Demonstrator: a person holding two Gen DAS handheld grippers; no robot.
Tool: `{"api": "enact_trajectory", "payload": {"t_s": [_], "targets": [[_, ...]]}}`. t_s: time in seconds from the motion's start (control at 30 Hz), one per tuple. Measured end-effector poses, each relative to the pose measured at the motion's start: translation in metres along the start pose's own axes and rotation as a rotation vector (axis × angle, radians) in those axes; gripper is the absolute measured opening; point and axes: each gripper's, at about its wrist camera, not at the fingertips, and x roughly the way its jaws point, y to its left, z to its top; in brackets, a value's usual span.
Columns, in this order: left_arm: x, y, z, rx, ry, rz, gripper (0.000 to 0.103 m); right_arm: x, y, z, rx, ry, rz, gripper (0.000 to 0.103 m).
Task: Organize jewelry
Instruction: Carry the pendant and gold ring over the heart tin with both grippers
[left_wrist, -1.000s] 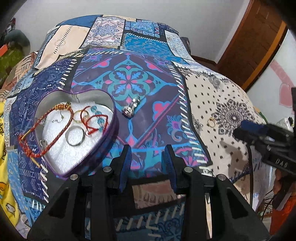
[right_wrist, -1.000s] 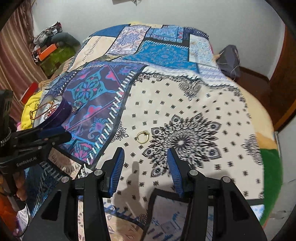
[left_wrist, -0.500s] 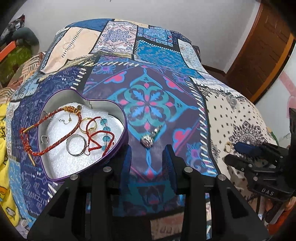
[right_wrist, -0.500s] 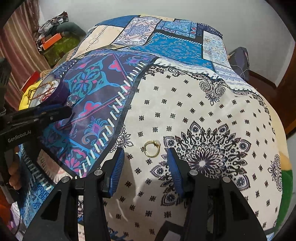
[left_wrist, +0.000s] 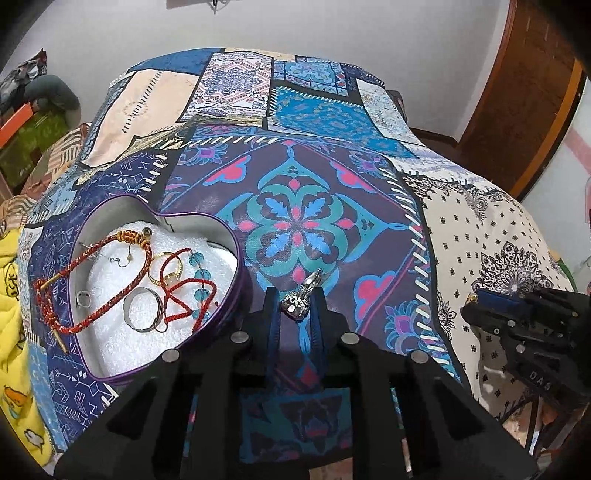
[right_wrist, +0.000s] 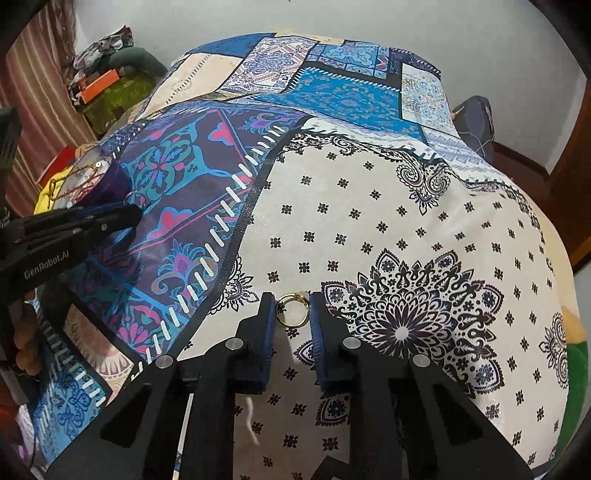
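Note:
A silver jewelled ring (left_wrist: 301, 300) lies on the patterned bedspread between the fingertips of my left gripper (left_wrist: 295, 295), whose jaws stand open around it. Just to its left is a purple heart-shaped tin (left_wrist: 236, 295) lined with white foam, holding red cord bracelets, teal beads and several rings. A gold ring (right_wrist: 293, 309) lies on the white dotted patch between the fingertips of my right gripper (right_wrist: 293, 308), also open around it. Each gripper shows in the other's view: the left gripper (right_wrist: 125, 216), the right gripper (left_wrist: 480, 301).
The bed is covered by a patchwork bedspread (left_wrist: 295, 206). A yellow cloth (left_wrist: 11, 295) lies at the bed's left edge. Clutter with an orange box (right_wrist: 99, 86) sits on the floor at the far left. A wooden door (left_wrist: 524, 92) stands at the right.
Both grippers have moved forward and down to the bed. The silver ring now lies between the left fingers and the gold ring between the right fingers. Both jaws have narrowed.

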Motion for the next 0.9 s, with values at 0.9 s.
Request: {"api": "enact_trajectory", "payload": {"t_s": [0.9], "targets": [[-0.143, 0.053, -0.003, -0.05, -0.241, 0.01, 0.015, -0.098, 0.091, 0.052, -0.099, -0.286, 0.084, 0.017]]}}
